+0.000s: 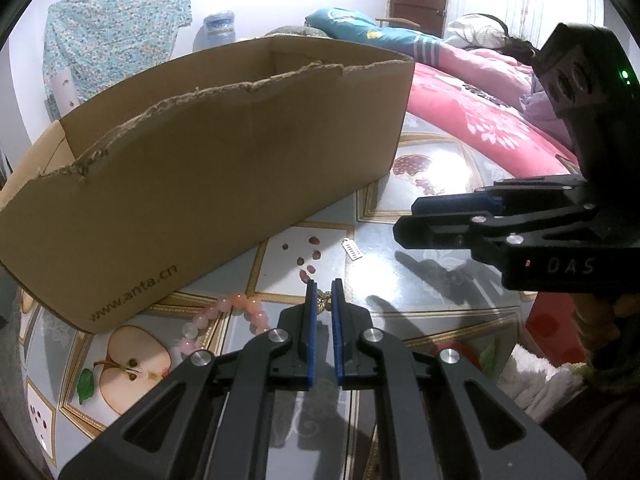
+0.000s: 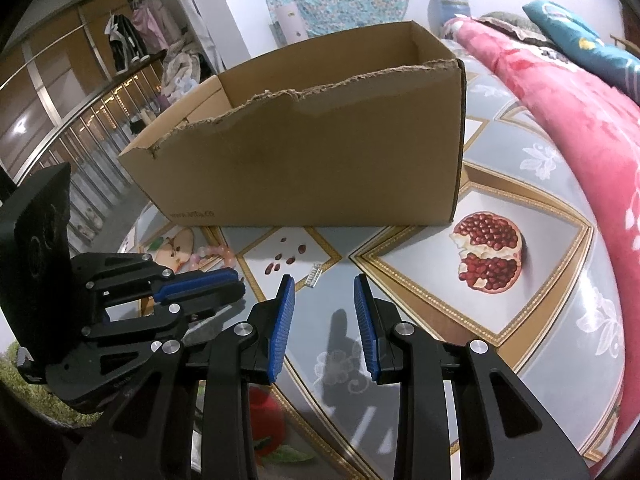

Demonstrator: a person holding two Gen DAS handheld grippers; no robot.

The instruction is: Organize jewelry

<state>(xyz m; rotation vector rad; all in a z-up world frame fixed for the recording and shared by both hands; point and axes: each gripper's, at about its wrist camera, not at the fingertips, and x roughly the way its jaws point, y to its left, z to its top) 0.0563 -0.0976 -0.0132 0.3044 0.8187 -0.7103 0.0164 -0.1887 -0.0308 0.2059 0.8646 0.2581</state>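
- In the left wrist view, the left gripper (image 1: 324, 292), black with blue pads, sits at lower centre, its jaws drawn narrow around a small gold flower-shaped ornament (image 1: 323, 300) pinched between the pad tips.
- Just left of those tips lies a bracelet of round pink beads (image 1: 224, 312), curving over the glossy grey tablecloth printed with fruit (image 1: 420, 304) beside the open brown cardboard box with a torn rim (image 1: 224, 168); part of it is hidden behind the gripper.
- Only this view shows the ornament. In the right wrist view the left gripper (image 2: 236, 280) appears from the side at middle left, and what it holds cannot be seen; a few pink beads (image 2: 218, 252) peek above it.
- A small silver rectangular charm (image 1: 352, 249) lies on the cloth, apart from both grippers, right of centre here.
- The right wrist view places that charm (image 2: 314, 276) just beyond the right gripper (image 2: 324, 290), whose blue pads stand partly apart with nothing between them.
- The left wrist view shows the right gripper (image 1: 412, 220) sideways at the right edge, above the cloth.
- Only the right wrist view shows the printed pomegranate whole.
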